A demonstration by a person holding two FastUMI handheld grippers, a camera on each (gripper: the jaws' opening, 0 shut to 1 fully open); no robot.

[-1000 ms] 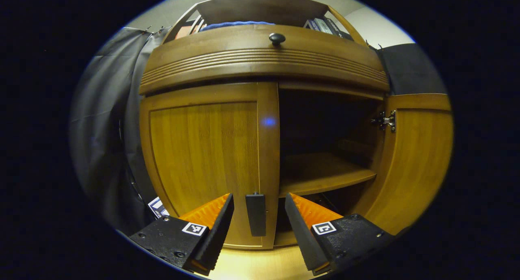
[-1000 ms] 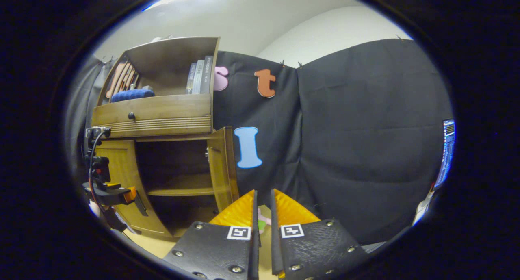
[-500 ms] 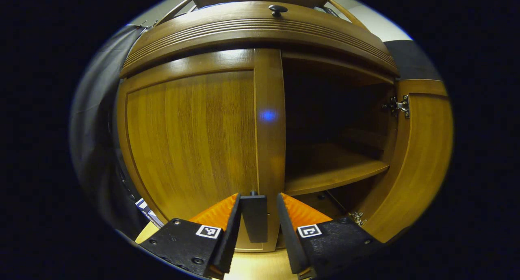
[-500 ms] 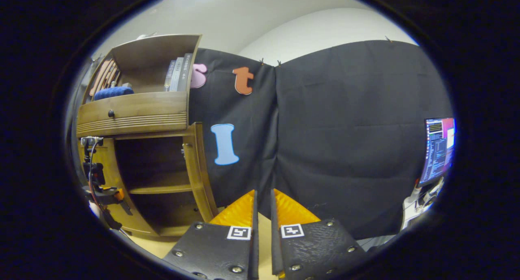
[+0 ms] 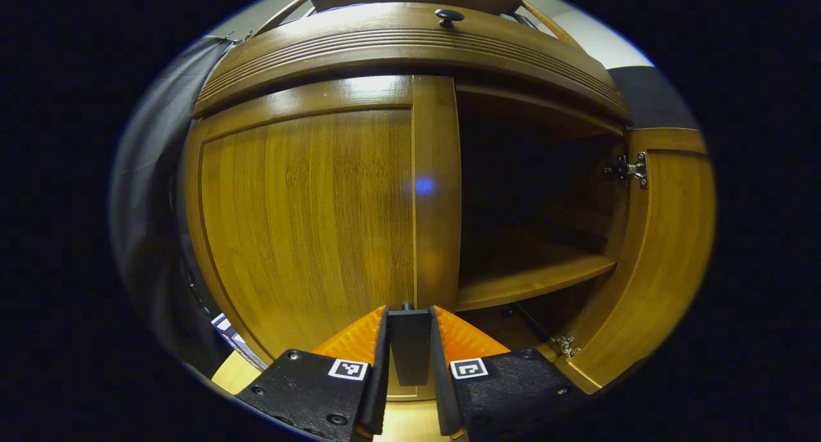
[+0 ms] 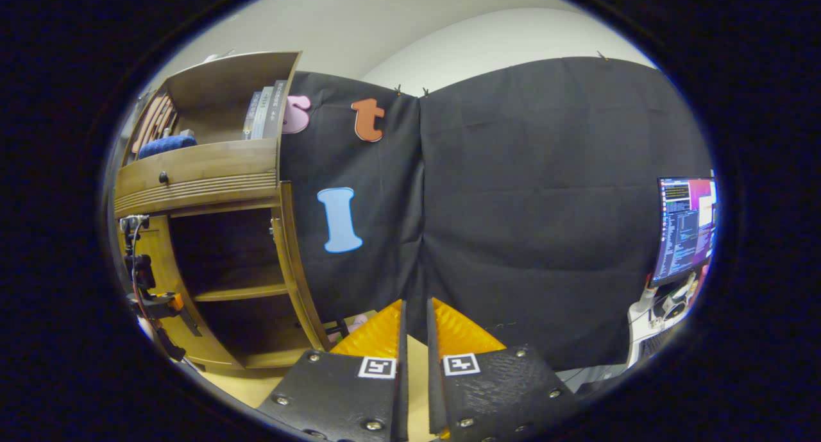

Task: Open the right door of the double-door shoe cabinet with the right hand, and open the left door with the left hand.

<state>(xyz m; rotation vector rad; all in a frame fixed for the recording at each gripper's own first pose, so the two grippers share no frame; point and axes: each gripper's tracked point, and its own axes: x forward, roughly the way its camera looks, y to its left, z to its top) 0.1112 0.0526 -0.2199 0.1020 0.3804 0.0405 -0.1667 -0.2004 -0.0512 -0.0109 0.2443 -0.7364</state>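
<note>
left gripper (image 5: 409, 339) clamped on left door (image 5: 308, 211) handle (image 5: 410, 346); right gripper (image 6: 414, 330) closed, holding nothing, right door (image 5: 660, 249) open

The shoe cabinet (image 6: 211, 179) stands on a light wooden floor (image 5: 410, 426), its inner shelf (image 5: 532, 278) bare.

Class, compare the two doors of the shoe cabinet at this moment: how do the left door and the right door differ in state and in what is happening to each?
The right door stands swung wide open, baring the shelf; the left door is shut flat against the cabinet. The left door's handle is clamped by the left gripper; the right door has nothing on it, and the right gripper is away facing the cloth wall. The right door shows its hinge; the left door shows none. Both are the same brown wood.
</note>
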